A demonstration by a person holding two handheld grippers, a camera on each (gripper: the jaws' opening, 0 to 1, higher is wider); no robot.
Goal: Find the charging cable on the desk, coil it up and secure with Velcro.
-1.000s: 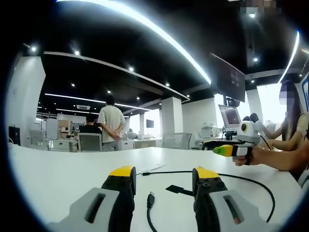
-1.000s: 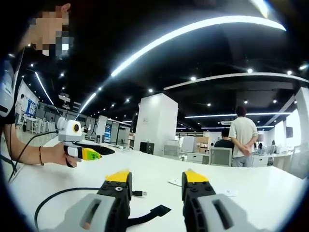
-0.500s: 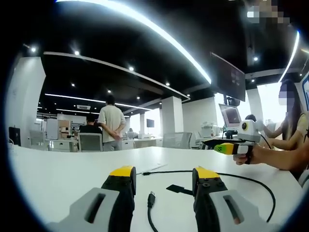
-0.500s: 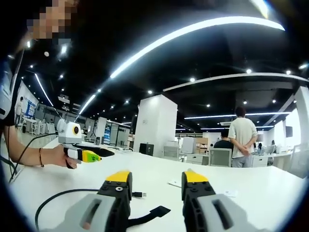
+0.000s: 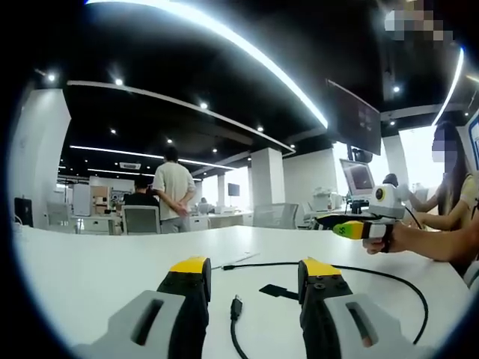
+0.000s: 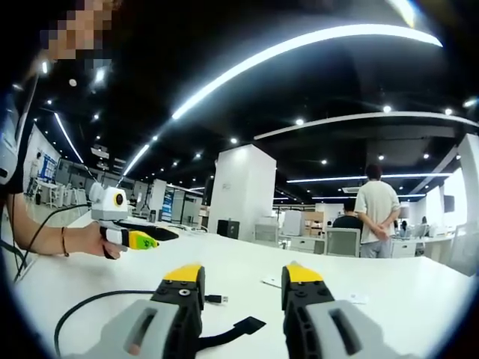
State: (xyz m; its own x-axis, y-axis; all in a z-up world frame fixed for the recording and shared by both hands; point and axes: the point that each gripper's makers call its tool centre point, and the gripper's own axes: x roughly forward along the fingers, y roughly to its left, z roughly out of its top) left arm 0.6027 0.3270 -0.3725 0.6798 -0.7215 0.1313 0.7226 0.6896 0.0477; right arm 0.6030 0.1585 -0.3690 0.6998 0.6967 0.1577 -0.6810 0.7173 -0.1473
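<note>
Both tongs, left [image 5: 254,271] and right [image 6: 241,275], hover wide and empty; the black cable [image 5: 389,278] lies loose across the white desk [image 5: 90,262], so a careless grab could drag it off

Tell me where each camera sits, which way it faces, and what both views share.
Left gripper view: rides the left claw, low over the white desk, facing the black cable; the right claw and forearm enter from the right.
Right gripper view: rides the right claw, facing across the desk; the left claw enters from the left.
Shared: desk, cable, black Velcro strap, standing person.
</note>
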